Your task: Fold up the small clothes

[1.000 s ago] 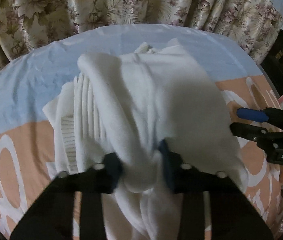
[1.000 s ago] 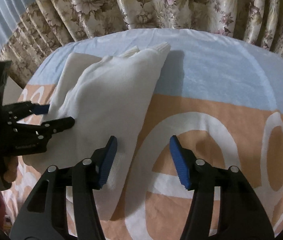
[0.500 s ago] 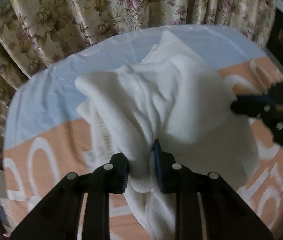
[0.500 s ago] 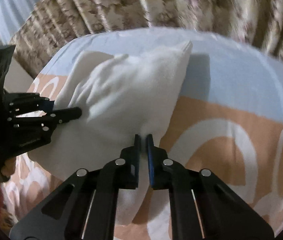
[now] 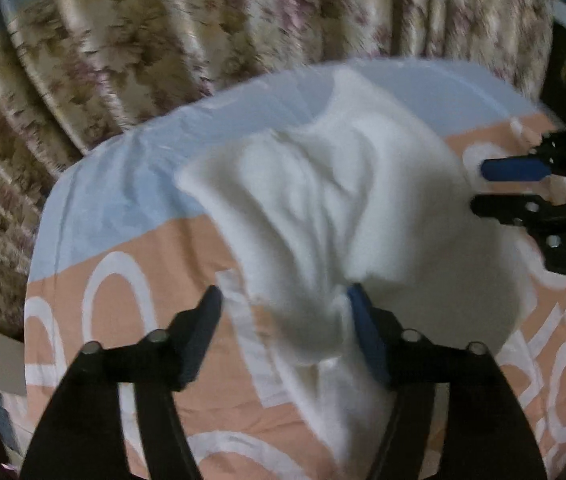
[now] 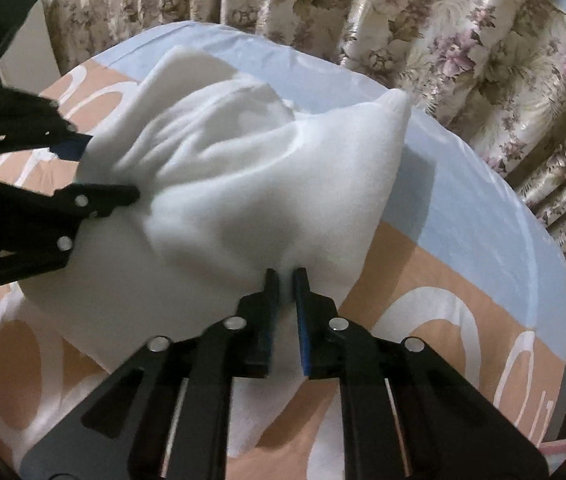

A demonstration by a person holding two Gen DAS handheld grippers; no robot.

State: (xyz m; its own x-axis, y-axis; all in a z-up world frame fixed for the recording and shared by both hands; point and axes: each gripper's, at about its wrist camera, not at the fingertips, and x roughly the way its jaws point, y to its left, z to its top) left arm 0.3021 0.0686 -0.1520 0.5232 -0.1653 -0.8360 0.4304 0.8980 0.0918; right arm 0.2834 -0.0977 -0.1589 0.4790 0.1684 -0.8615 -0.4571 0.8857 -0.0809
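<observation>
Your white garment (image 6: 243, 184) lies bunched on the bed's cover (image 6: 463, 208), across the line where its pale blue band meets the peach band with white lettering, and it sits between your two grippers. A flowered curtain (image 6: 483, 40) hangs behind the bed.

Your left gripper (image 5: 283, 304) has the garment's near fold running down between its fingers. Its jaws are opening: the left finger stands clear of the cloth with bare cover showing beside it, while the blue pad of the right finger (image 5: 363, 320) rests against the fold. The cloth is no longer pinched there. The left view is blurred, so finer detail of the fold cannot be made out.

Your right gripper (image 6: 286, 276) sits at the garment's near edge on the other side. Its jaws stand nearly together with a thin ridge of white cloth caught in the narrow gap, and they are beginning to part. From the left wrist view, the same gripper (image 5: 479, 186) reaches in from the right against the cloth's side.
</observation>
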